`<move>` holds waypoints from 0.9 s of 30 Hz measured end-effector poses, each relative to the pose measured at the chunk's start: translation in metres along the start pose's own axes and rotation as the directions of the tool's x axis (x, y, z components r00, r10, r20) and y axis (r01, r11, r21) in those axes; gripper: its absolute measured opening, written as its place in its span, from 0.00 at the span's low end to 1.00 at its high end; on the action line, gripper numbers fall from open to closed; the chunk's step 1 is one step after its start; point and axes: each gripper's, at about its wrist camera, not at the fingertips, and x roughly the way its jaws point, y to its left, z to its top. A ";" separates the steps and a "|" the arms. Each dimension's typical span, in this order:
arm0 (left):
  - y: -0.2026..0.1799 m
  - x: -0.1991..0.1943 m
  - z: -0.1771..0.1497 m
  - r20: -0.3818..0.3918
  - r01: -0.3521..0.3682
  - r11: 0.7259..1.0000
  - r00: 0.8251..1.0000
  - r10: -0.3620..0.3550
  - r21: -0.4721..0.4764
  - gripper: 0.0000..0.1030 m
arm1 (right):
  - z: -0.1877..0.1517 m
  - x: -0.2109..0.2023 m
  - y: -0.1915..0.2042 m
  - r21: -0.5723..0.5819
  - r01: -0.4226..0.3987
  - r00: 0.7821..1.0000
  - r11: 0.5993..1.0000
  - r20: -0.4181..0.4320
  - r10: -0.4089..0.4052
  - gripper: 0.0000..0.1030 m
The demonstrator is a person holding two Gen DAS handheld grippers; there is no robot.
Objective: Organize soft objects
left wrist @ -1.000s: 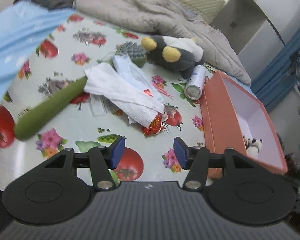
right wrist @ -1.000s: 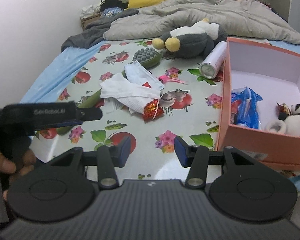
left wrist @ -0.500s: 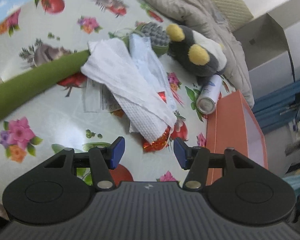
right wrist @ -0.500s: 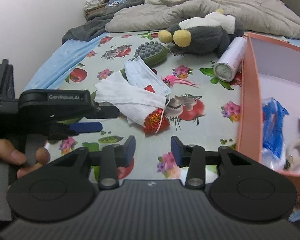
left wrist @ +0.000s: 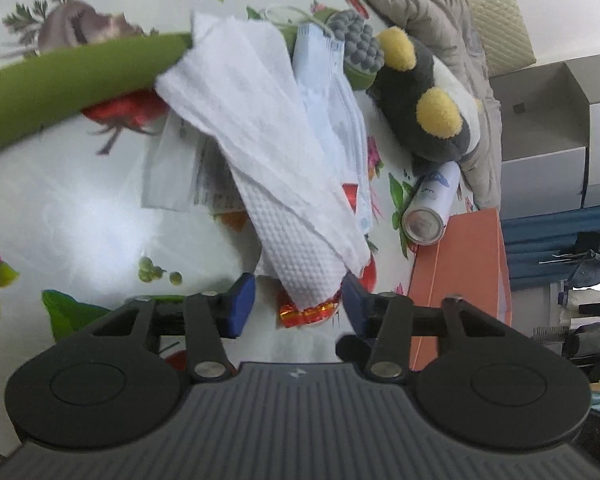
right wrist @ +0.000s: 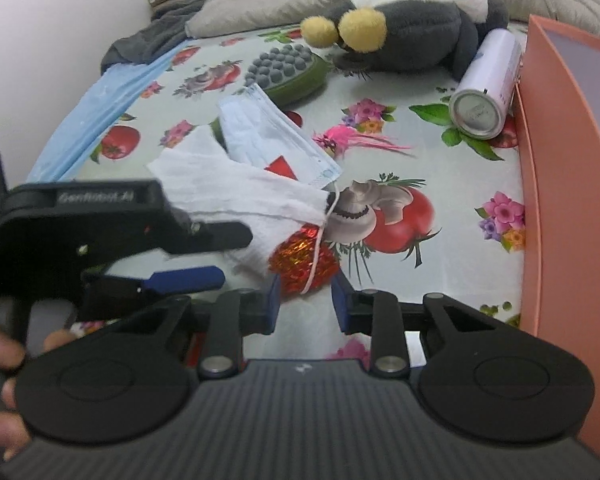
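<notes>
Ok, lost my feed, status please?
Both hand-held grippers open, closing. Left around white tissue, right around red foil ball. Face mask overlaps.

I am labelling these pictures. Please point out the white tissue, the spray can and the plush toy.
white tissue (left wrist: pixel 284 184): left wrist view, its embossed middle.
spray can (right wrist: pixel 485 92): right wrist view, its side.
plush toy (right wrist: pixel 412 36): right wrist view, its grey body.

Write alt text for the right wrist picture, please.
The right tongs straddle a red foil ball half under a white tissue on a fruit-print cloth, their jaws just closing. The left tongs reach the tissue; beyond lie a face mask and plush toy.
</notes>
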 end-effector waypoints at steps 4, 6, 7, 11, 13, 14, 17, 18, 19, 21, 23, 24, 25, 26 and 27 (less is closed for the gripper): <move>0.006 0.007 0.001 -0.014 0.016 0.999 1.000 -0.016 -0.039 0.34 | 0.005 0.017 -0.006 0.022 0.003 1.000 1.000 -0.015 -0.002 0.27; 0.008 0.009 0.002 -0.019 0.028 0.998 0.999 -0.029 -0.060 0.25 | 0.006 0.026 -0.011 0.043 -0.010 1.000 0.999 -0.027 0.011 0.21; 0.010 0.010 0.002 -0.020 0.034 0.997 0.999 -0.035 -0.068 0.18 | 0.005 0.030 -0.013 0.053 -0.013 0.999 0.998 -0.034 0.015 0.15; 0.008 0.004 0.002 -0.001 0.053 0.997 0.999 -0.053 -0.063 0.07 | 0.004 0.041 -0.019 0.092 -0.033 0.997 0.995 -0.065 0.039 0.05; 0.006 0.000 0.002 0.007 0.062 0.997 0.998 -0.062 -0.056 0.05 | 0.003 0.040 -0.019 0.097 -0.038 0.997 0.995 -0.057 0.044 0.04; 0.005 -0.002 0.002 0.011 0.065 0.997 0.998 -0.064 -0.051 0.04 | 0.002 0.038 -0.020 0.100 -0.035 0.998 0.994 -0.052 0.041 0.04; 0.004 -0.010 -0.001 0.021 0.076 0.996 0.997 -0.075 -0.042 0.03 | 0.001 0.031 -0.020 0.099 -0.038 0.999 0.994 -0.034 0.042 0.04; 0.003 -0.013 -0.003 0.026 0.078 0.996 0.997 -0.077 -0.040 0.02 | 0.001 0.028 -0.020 0.097 -0.034 0.999 0.995 -0.025 0.036 0.04; 0.003 -0.016 -0.004 0.030 0.081 0.996 0.996 -0.080 -0.038 0.02 | 0.001 0.024 -0.020 0.094 -0.030 0.999 0.995 -0.018 0.032 0.04; 0.003 -0.024 -0.007 0.037 0.087 0.996 0.996 -0.086 -0.030 0.01 | 0.000 0.018 -0.021 0.095 -0.028 1.000 0.995 -0.011 0.029 0.04; 0.006 -0.032 -0.011 0.045 0.088 0.996 0.995 -0.087 -0.028 0.01 | -0.002 0.012 -0.021 0.094 -0.026 1.000 0.995 -0.004 0.027 0.04; 0.006 -0.036 -0.013 0.048 0.088 0.996 0.995 -0.087 -0.026 0.01 | -0.004 0.008 -0.020 0.093 -0.025 1.000 0.995 -0.001 0.025 0.04; 0.008 -0.040 -0.014 0.051 0.089 0.996 0.995 -0.087 -0.025 0.00 | -0.006 0.005 -0.020 0.091 -0.022 1.000 0.996 0.003 0.022 0.04; 0.009 -0.044 -0.016 0.054 0.088 0.996 0.995 -0.087 -0.025 0.00 | -0.008 0.002 -0.020 0.090 -0.019 1.000 0.996 0.005 0.019 0.04; 0.010 -0.048 -0.018 0.058 0.087 0.996 0.995 -0.086 -0.021 0.00 | -0.010 -0.001 -0.020 0.092 -0.017 1.000 0.996 0.006 0.017 0.04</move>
